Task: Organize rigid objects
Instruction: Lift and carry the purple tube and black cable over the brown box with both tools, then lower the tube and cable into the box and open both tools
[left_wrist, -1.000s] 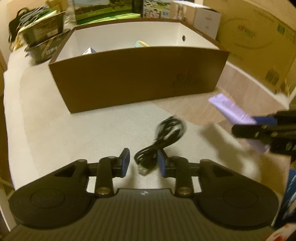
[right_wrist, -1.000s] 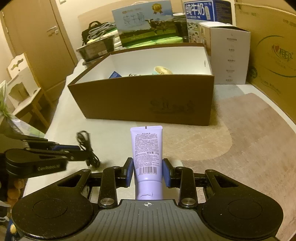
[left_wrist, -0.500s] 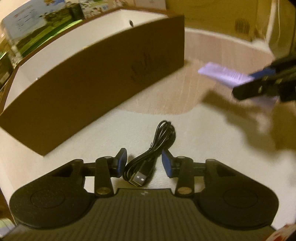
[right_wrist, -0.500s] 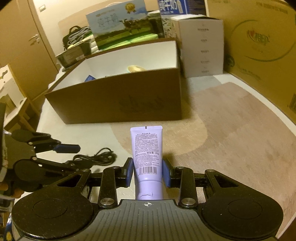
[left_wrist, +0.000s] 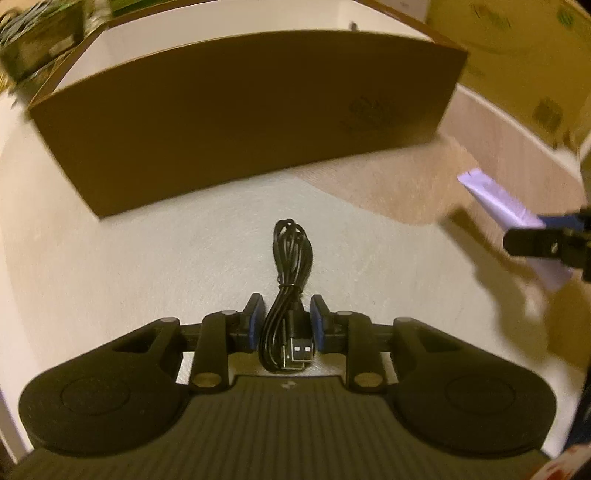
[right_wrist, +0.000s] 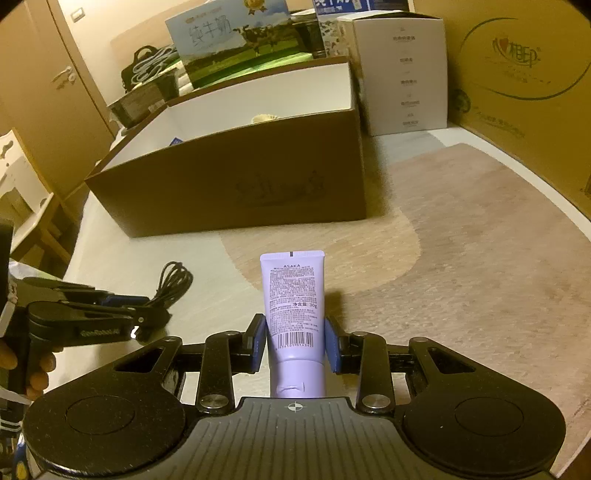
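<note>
A coiled black USB cable lies on the pale surface in front of the brown open box. Its plug end sits between the blue pads of my left gripper, whose jaws are closing and touch the bundle on both sides. In the right wrist view the left gripper shows at the left with the cable running out of it. My right gripper is shut on a purple tube, cap toward the camera. That tube also shows at the right of the left wrist view.
The brown box has white inner walls and a few small items inside. Behind it stand a milk carton pack, a white box and a large cardboard carton. A tan rug lies right; a wooden chair left.
My left gripper has come down over the cable and its jaws have narrowed onto the plug end. The right gripper has barely moved and holds the tube as before.
</note>
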